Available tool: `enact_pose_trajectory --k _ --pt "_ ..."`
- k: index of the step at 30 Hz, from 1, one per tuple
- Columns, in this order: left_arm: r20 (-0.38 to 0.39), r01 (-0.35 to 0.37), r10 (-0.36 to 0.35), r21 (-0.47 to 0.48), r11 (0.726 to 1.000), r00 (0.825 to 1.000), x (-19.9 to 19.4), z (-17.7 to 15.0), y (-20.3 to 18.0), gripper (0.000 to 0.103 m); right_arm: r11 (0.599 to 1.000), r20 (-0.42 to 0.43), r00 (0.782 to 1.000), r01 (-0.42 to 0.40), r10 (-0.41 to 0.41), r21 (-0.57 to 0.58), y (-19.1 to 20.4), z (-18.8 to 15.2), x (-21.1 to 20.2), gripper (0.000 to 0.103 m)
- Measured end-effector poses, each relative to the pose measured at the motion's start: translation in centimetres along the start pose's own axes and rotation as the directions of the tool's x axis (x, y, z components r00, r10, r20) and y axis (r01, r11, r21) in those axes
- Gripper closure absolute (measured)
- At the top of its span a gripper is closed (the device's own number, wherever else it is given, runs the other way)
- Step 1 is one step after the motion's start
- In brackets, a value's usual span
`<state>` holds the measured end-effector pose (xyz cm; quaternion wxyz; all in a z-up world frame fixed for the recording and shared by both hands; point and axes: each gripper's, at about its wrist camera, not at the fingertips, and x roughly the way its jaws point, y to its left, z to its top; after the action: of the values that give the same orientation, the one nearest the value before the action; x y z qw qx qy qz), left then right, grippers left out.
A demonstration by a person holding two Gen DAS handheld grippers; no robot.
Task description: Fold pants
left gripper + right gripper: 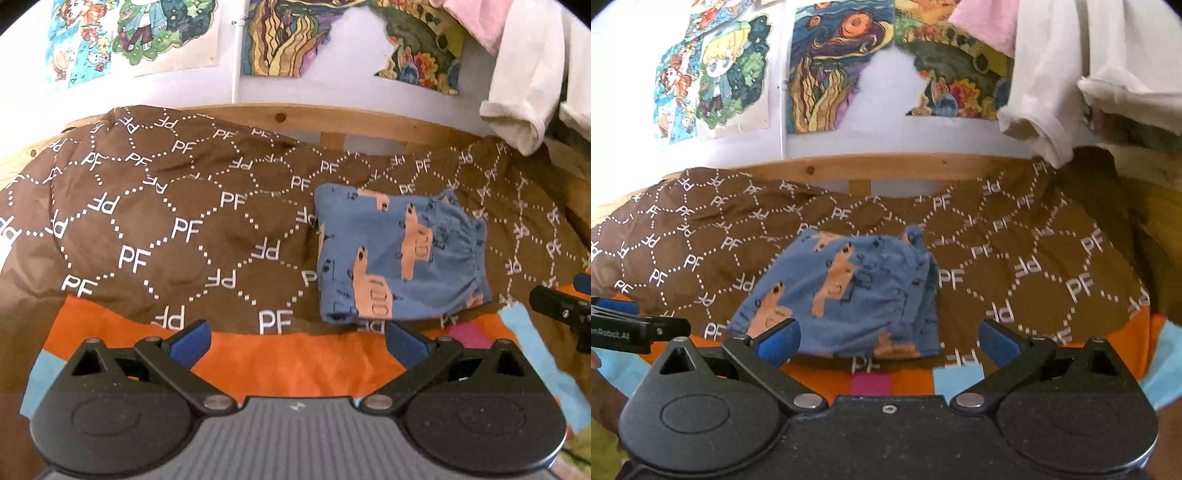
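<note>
Small blue pants [400, 256] with orange animal prints lie folded into a compact rectangle on the brown "PF" blanket [177, 221]. In the left wrist view they sit ahead and to the right of my left gripper [297, 345], which is open and holds nothing. In the right wrist view the pants [846, 291] lie just ahead of my right gripper [888, 341], also open and empty; its left blue pad [779, 341] is near the pants' front edge. The other gripper's black tip [561, 310] shows at the right edge.
An orange, light-blue and pink patterned cover [314, 362] lies under the blanket's near edge. A wooden bed rail [332, 120] runs behind, against a wall with colourful drawings [827, 70]. White and pink garments [1052, 81] hang at the upper right.
</note>
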<state>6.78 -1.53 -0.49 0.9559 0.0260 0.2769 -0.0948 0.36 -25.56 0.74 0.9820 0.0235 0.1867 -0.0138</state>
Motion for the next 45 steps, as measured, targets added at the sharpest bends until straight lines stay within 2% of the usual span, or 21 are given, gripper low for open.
enact_pose_trajectory --k 7,14,45 --pt "-0.004 0.009 -0.009 0.019 1.0 1.0 -0.3 -1.0 0.2 0.0 0.999 -0.025 0.999 -0.032 0.033 0.042 -0.3 -1.3 -0.5 0.001" --pt "-0.025 0.018 -0.017 0.028 0.999 1.0 -0.4 -1.8 0.1 0.0 0.998 -0.036 0.998 -0.054 0.055 0.03 0.1 -1.8 -0.8 0.001" --pt "-0.045 0.016 -0.016 0.009 1.0 0.999 -0.3 -2.0 0.3 0.0 0.998 -0.056 0.997 -0.042 0.045 0.052 -0.2 -2.1 -0.6 0.001"
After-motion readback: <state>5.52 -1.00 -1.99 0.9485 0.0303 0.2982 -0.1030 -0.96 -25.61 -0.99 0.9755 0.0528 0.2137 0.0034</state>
